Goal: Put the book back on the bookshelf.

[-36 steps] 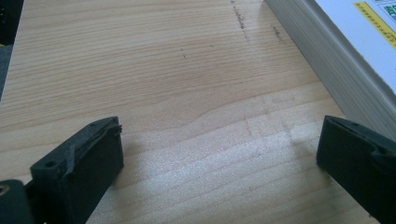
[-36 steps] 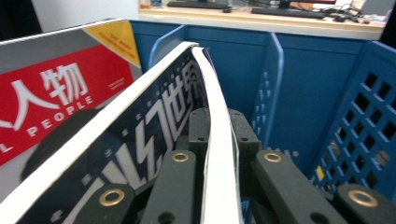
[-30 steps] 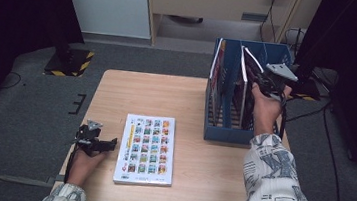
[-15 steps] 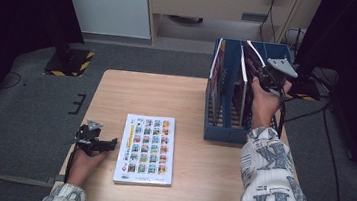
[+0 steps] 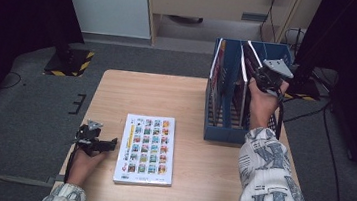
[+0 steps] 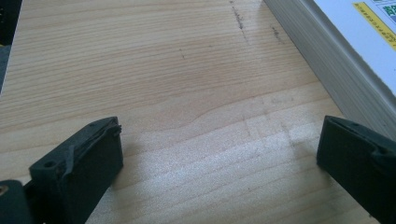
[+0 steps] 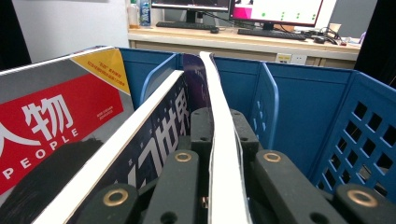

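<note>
The thin book's point(image 7: 219, 140) lower part is hidden between the gripper fingers point(image 7: 273, 182).

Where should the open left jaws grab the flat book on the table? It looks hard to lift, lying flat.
Grip the book at its left long edge, coming in level from the left gripper side. It lies flat on the table, so only the thick page stack offers the jaws something to close across, one jaw above, one worked under.

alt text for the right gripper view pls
The right hand-held gripper is shut on the edge of a thin magazine standing in a blue file rack. To its left another magazine leans, and beyond that a red cover. A desk with monitors stands behind.
</note>
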A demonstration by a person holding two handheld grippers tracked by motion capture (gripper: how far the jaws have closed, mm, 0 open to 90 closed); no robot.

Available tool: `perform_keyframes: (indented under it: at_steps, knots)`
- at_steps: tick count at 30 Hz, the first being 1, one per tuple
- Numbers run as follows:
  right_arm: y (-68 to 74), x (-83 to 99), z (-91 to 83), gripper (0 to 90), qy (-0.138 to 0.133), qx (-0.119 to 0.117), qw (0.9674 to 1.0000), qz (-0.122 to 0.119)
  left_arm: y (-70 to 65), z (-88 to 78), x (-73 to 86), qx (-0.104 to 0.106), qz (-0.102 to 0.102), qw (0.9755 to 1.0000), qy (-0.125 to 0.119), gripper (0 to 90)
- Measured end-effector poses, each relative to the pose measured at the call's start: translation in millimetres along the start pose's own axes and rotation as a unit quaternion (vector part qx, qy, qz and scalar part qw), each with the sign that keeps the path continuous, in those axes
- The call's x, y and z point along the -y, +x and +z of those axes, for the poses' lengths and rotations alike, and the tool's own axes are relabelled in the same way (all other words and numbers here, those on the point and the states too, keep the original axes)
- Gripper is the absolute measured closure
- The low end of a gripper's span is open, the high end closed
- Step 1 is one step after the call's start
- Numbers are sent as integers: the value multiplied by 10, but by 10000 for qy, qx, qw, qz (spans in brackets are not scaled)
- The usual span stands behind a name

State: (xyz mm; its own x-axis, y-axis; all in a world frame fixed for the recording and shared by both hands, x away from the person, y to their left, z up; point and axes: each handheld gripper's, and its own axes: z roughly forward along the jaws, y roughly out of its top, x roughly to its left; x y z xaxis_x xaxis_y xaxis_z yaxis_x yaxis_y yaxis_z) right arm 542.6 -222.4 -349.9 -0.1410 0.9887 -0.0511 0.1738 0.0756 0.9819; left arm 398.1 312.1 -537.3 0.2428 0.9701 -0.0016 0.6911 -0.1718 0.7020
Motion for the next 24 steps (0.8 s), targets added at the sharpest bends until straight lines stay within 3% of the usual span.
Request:
perform_keyframes:
  at_steps: [10,18,24]
  knots:
    - [2,147,-20,836,76,-20,10000,21,4,-4,-1,1,35,10000,27,0]
    - [31,156,-28,823,90,-155,9998,-3,1,-3,-2,3,45,10000,31,0]
    - [53,144,-57,766,132,-270,9995,20,-2,-4,-2,5,47,10000,32,0]
